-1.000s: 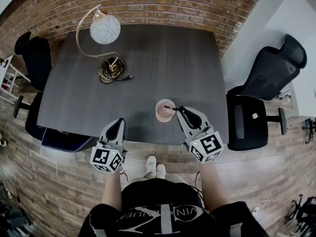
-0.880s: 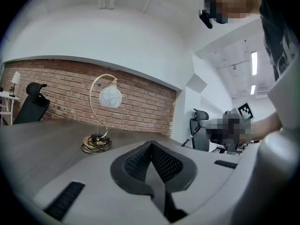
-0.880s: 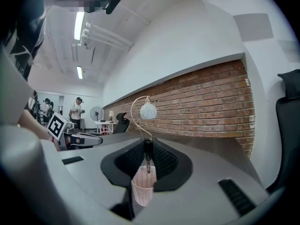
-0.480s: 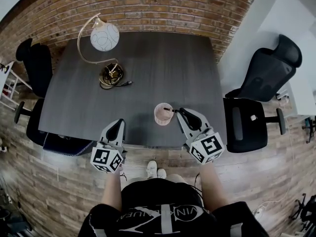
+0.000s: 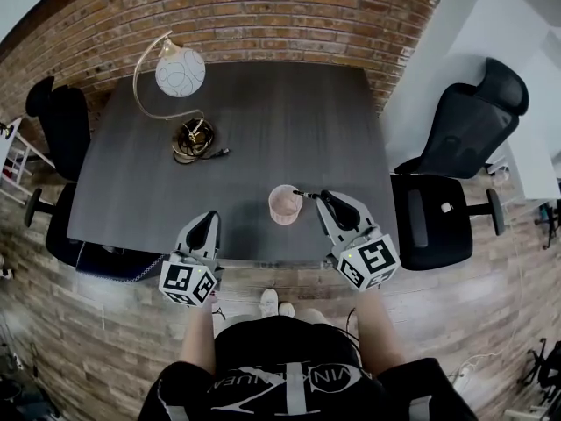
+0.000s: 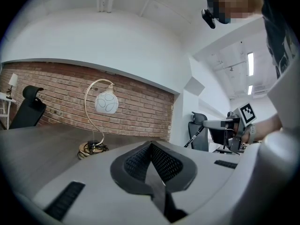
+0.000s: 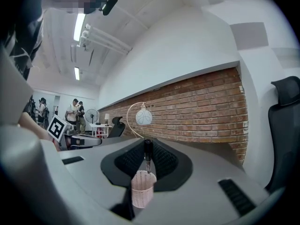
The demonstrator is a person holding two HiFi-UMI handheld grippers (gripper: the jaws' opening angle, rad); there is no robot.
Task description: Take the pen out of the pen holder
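Head view shows the right claw, clamped on the pen, slightly higher than a second ago, so the pen's tip looks nearly clear of the pink pen holder on the bench, while the left claw sits closed and empty.

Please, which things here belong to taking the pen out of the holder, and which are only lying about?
For the job:
- pen, held by the right gripper
- pink pen holder
- table that it stands on

Only lying about:
- lamp and coiled cable
- office chairs at right and left
- left gripper, shut, empty
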